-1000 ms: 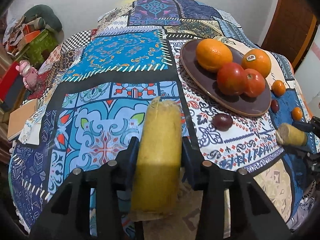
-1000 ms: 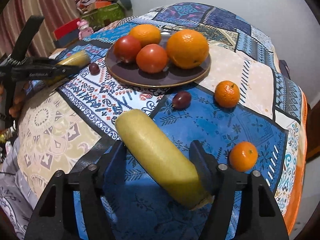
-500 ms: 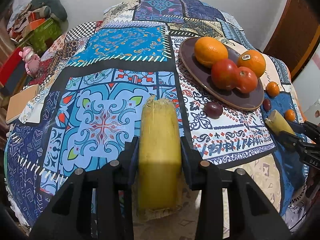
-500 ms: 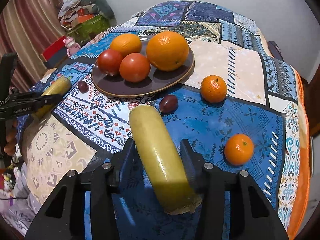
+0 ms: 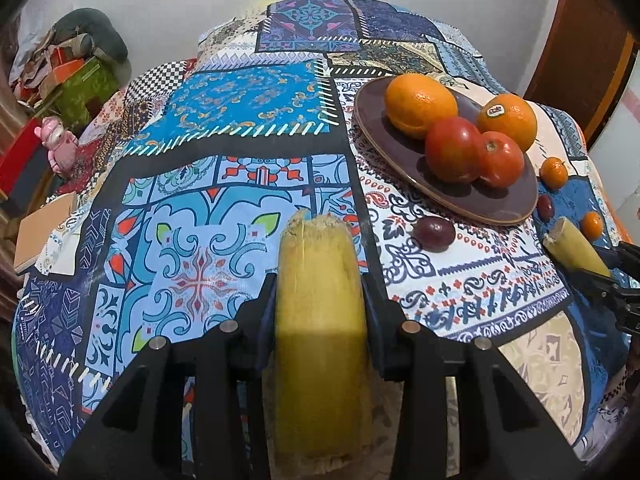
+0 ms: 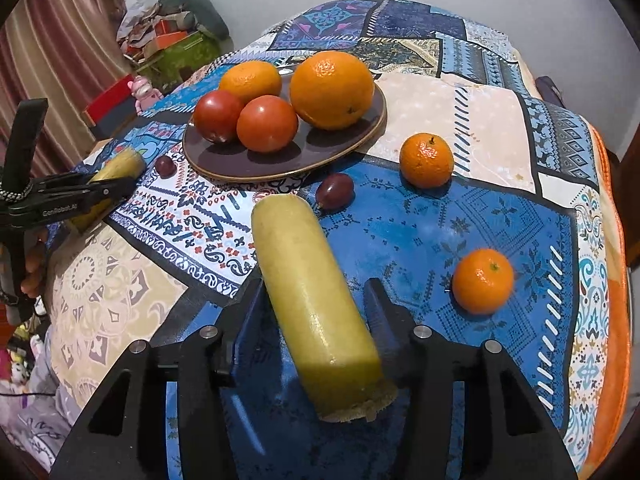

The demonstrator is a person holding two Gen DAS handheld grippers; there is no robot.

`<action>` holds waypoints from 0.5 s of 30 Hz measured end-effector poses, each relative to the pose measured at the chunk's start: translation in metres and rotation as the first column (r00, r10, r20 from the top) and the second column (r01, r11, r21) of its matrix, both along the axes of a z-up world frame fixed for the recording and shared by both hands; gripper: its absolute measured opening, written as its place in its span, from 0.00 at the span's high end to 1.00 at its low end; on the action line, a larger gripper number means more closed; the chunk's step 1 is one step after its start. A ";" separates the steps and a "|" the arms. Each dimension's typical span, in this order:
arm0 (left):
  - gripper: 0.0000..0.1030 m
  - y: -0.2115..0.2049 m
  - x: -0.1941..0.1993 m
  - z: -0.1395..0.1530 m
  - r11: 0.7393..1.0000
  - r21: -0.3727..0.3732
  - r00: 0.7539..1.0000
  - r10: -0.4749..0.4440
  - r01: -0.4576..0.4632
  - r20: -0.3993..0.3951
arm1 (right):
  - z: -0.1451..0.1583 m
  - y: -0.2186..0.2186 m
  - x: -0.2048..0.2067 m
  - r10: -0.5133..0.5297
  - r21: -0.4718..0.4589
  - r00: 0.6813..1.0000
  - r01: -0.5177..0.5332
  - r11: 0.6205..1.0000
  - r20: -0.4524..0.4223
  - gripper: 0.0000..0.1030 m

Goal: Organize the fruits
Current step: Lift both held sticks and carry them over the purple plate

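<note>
Both wrist cameras look steeply down, close above the table, sharing the plate

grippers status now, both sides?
Left gripper: closed on a yellow-green stalk piece.
Right gripper: closed on another stalk piece, held at a slant.

tablecloth: printed cloth, matt
plate: brown, glossy glaze
tomatoes: smooth, shiny
oranges: dimpled peel
yellow-green pcs: smooth skin, fibrous cut ends
gripper fingers: black matt plastic, metal screws
</note>
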State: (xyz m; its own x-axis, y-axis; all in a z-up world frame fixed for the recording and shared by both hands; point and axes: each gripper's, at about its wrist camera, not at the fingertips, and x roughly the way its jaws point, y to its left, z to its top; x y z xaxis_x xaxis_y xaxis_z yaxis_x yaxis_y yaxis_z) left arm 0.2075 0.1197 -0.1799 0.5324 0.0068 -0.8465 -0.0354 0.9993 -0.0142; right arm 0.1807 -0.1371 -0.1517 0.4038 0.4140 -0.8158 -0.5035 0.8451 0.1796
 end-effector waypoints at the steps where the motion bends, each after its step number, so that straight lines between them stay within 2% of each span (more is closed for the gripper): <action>1: 0.62 -0.001 -0.001 0.000 1.000 0.005 1.000 0.005 -0.005 0.002 | 0.001 0.000 0.001 -0.002 0.013 1.000 0.002 1.000 0.000 0.60; 5: 0.62 -0.005 -0.005 0.002 0.999 0.030 1.000 0.012 -0.012 0.004 | 0.003 0.002 0.003 -0.018 0.049 1.000 0.018 0.999 -0.002 0.66; 10: 0.62 -0.006 -0.016 0.005 1.000 0.016 1.000 0.007 -0.007 -0.001 | 0.002 0.003 0.003 -0.037 0.058 0.999 0.037 0.998 -0.003 0.66; 15: 0.62 -0.005 -0.018 0.003 1.000 0.003 1.000 0.002 -0.002 -0.002 | -0.001 0.010 0.006 -0.007 0.029 1.000 0.008 1.000 -0.018 0.65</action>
State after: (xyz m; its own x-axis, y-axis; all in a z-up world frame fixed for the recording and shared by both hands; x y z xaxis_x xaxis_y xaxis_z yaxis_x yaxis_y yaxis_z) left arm 0.1894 0.1150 -0.1769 0.5307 0.0105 -0.8475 -0.0373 0.9992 -0.0110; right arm 0.1871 -0.1270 -0.1527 0.3928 0.4345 -0.8105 -0.4938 0.8432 0.2127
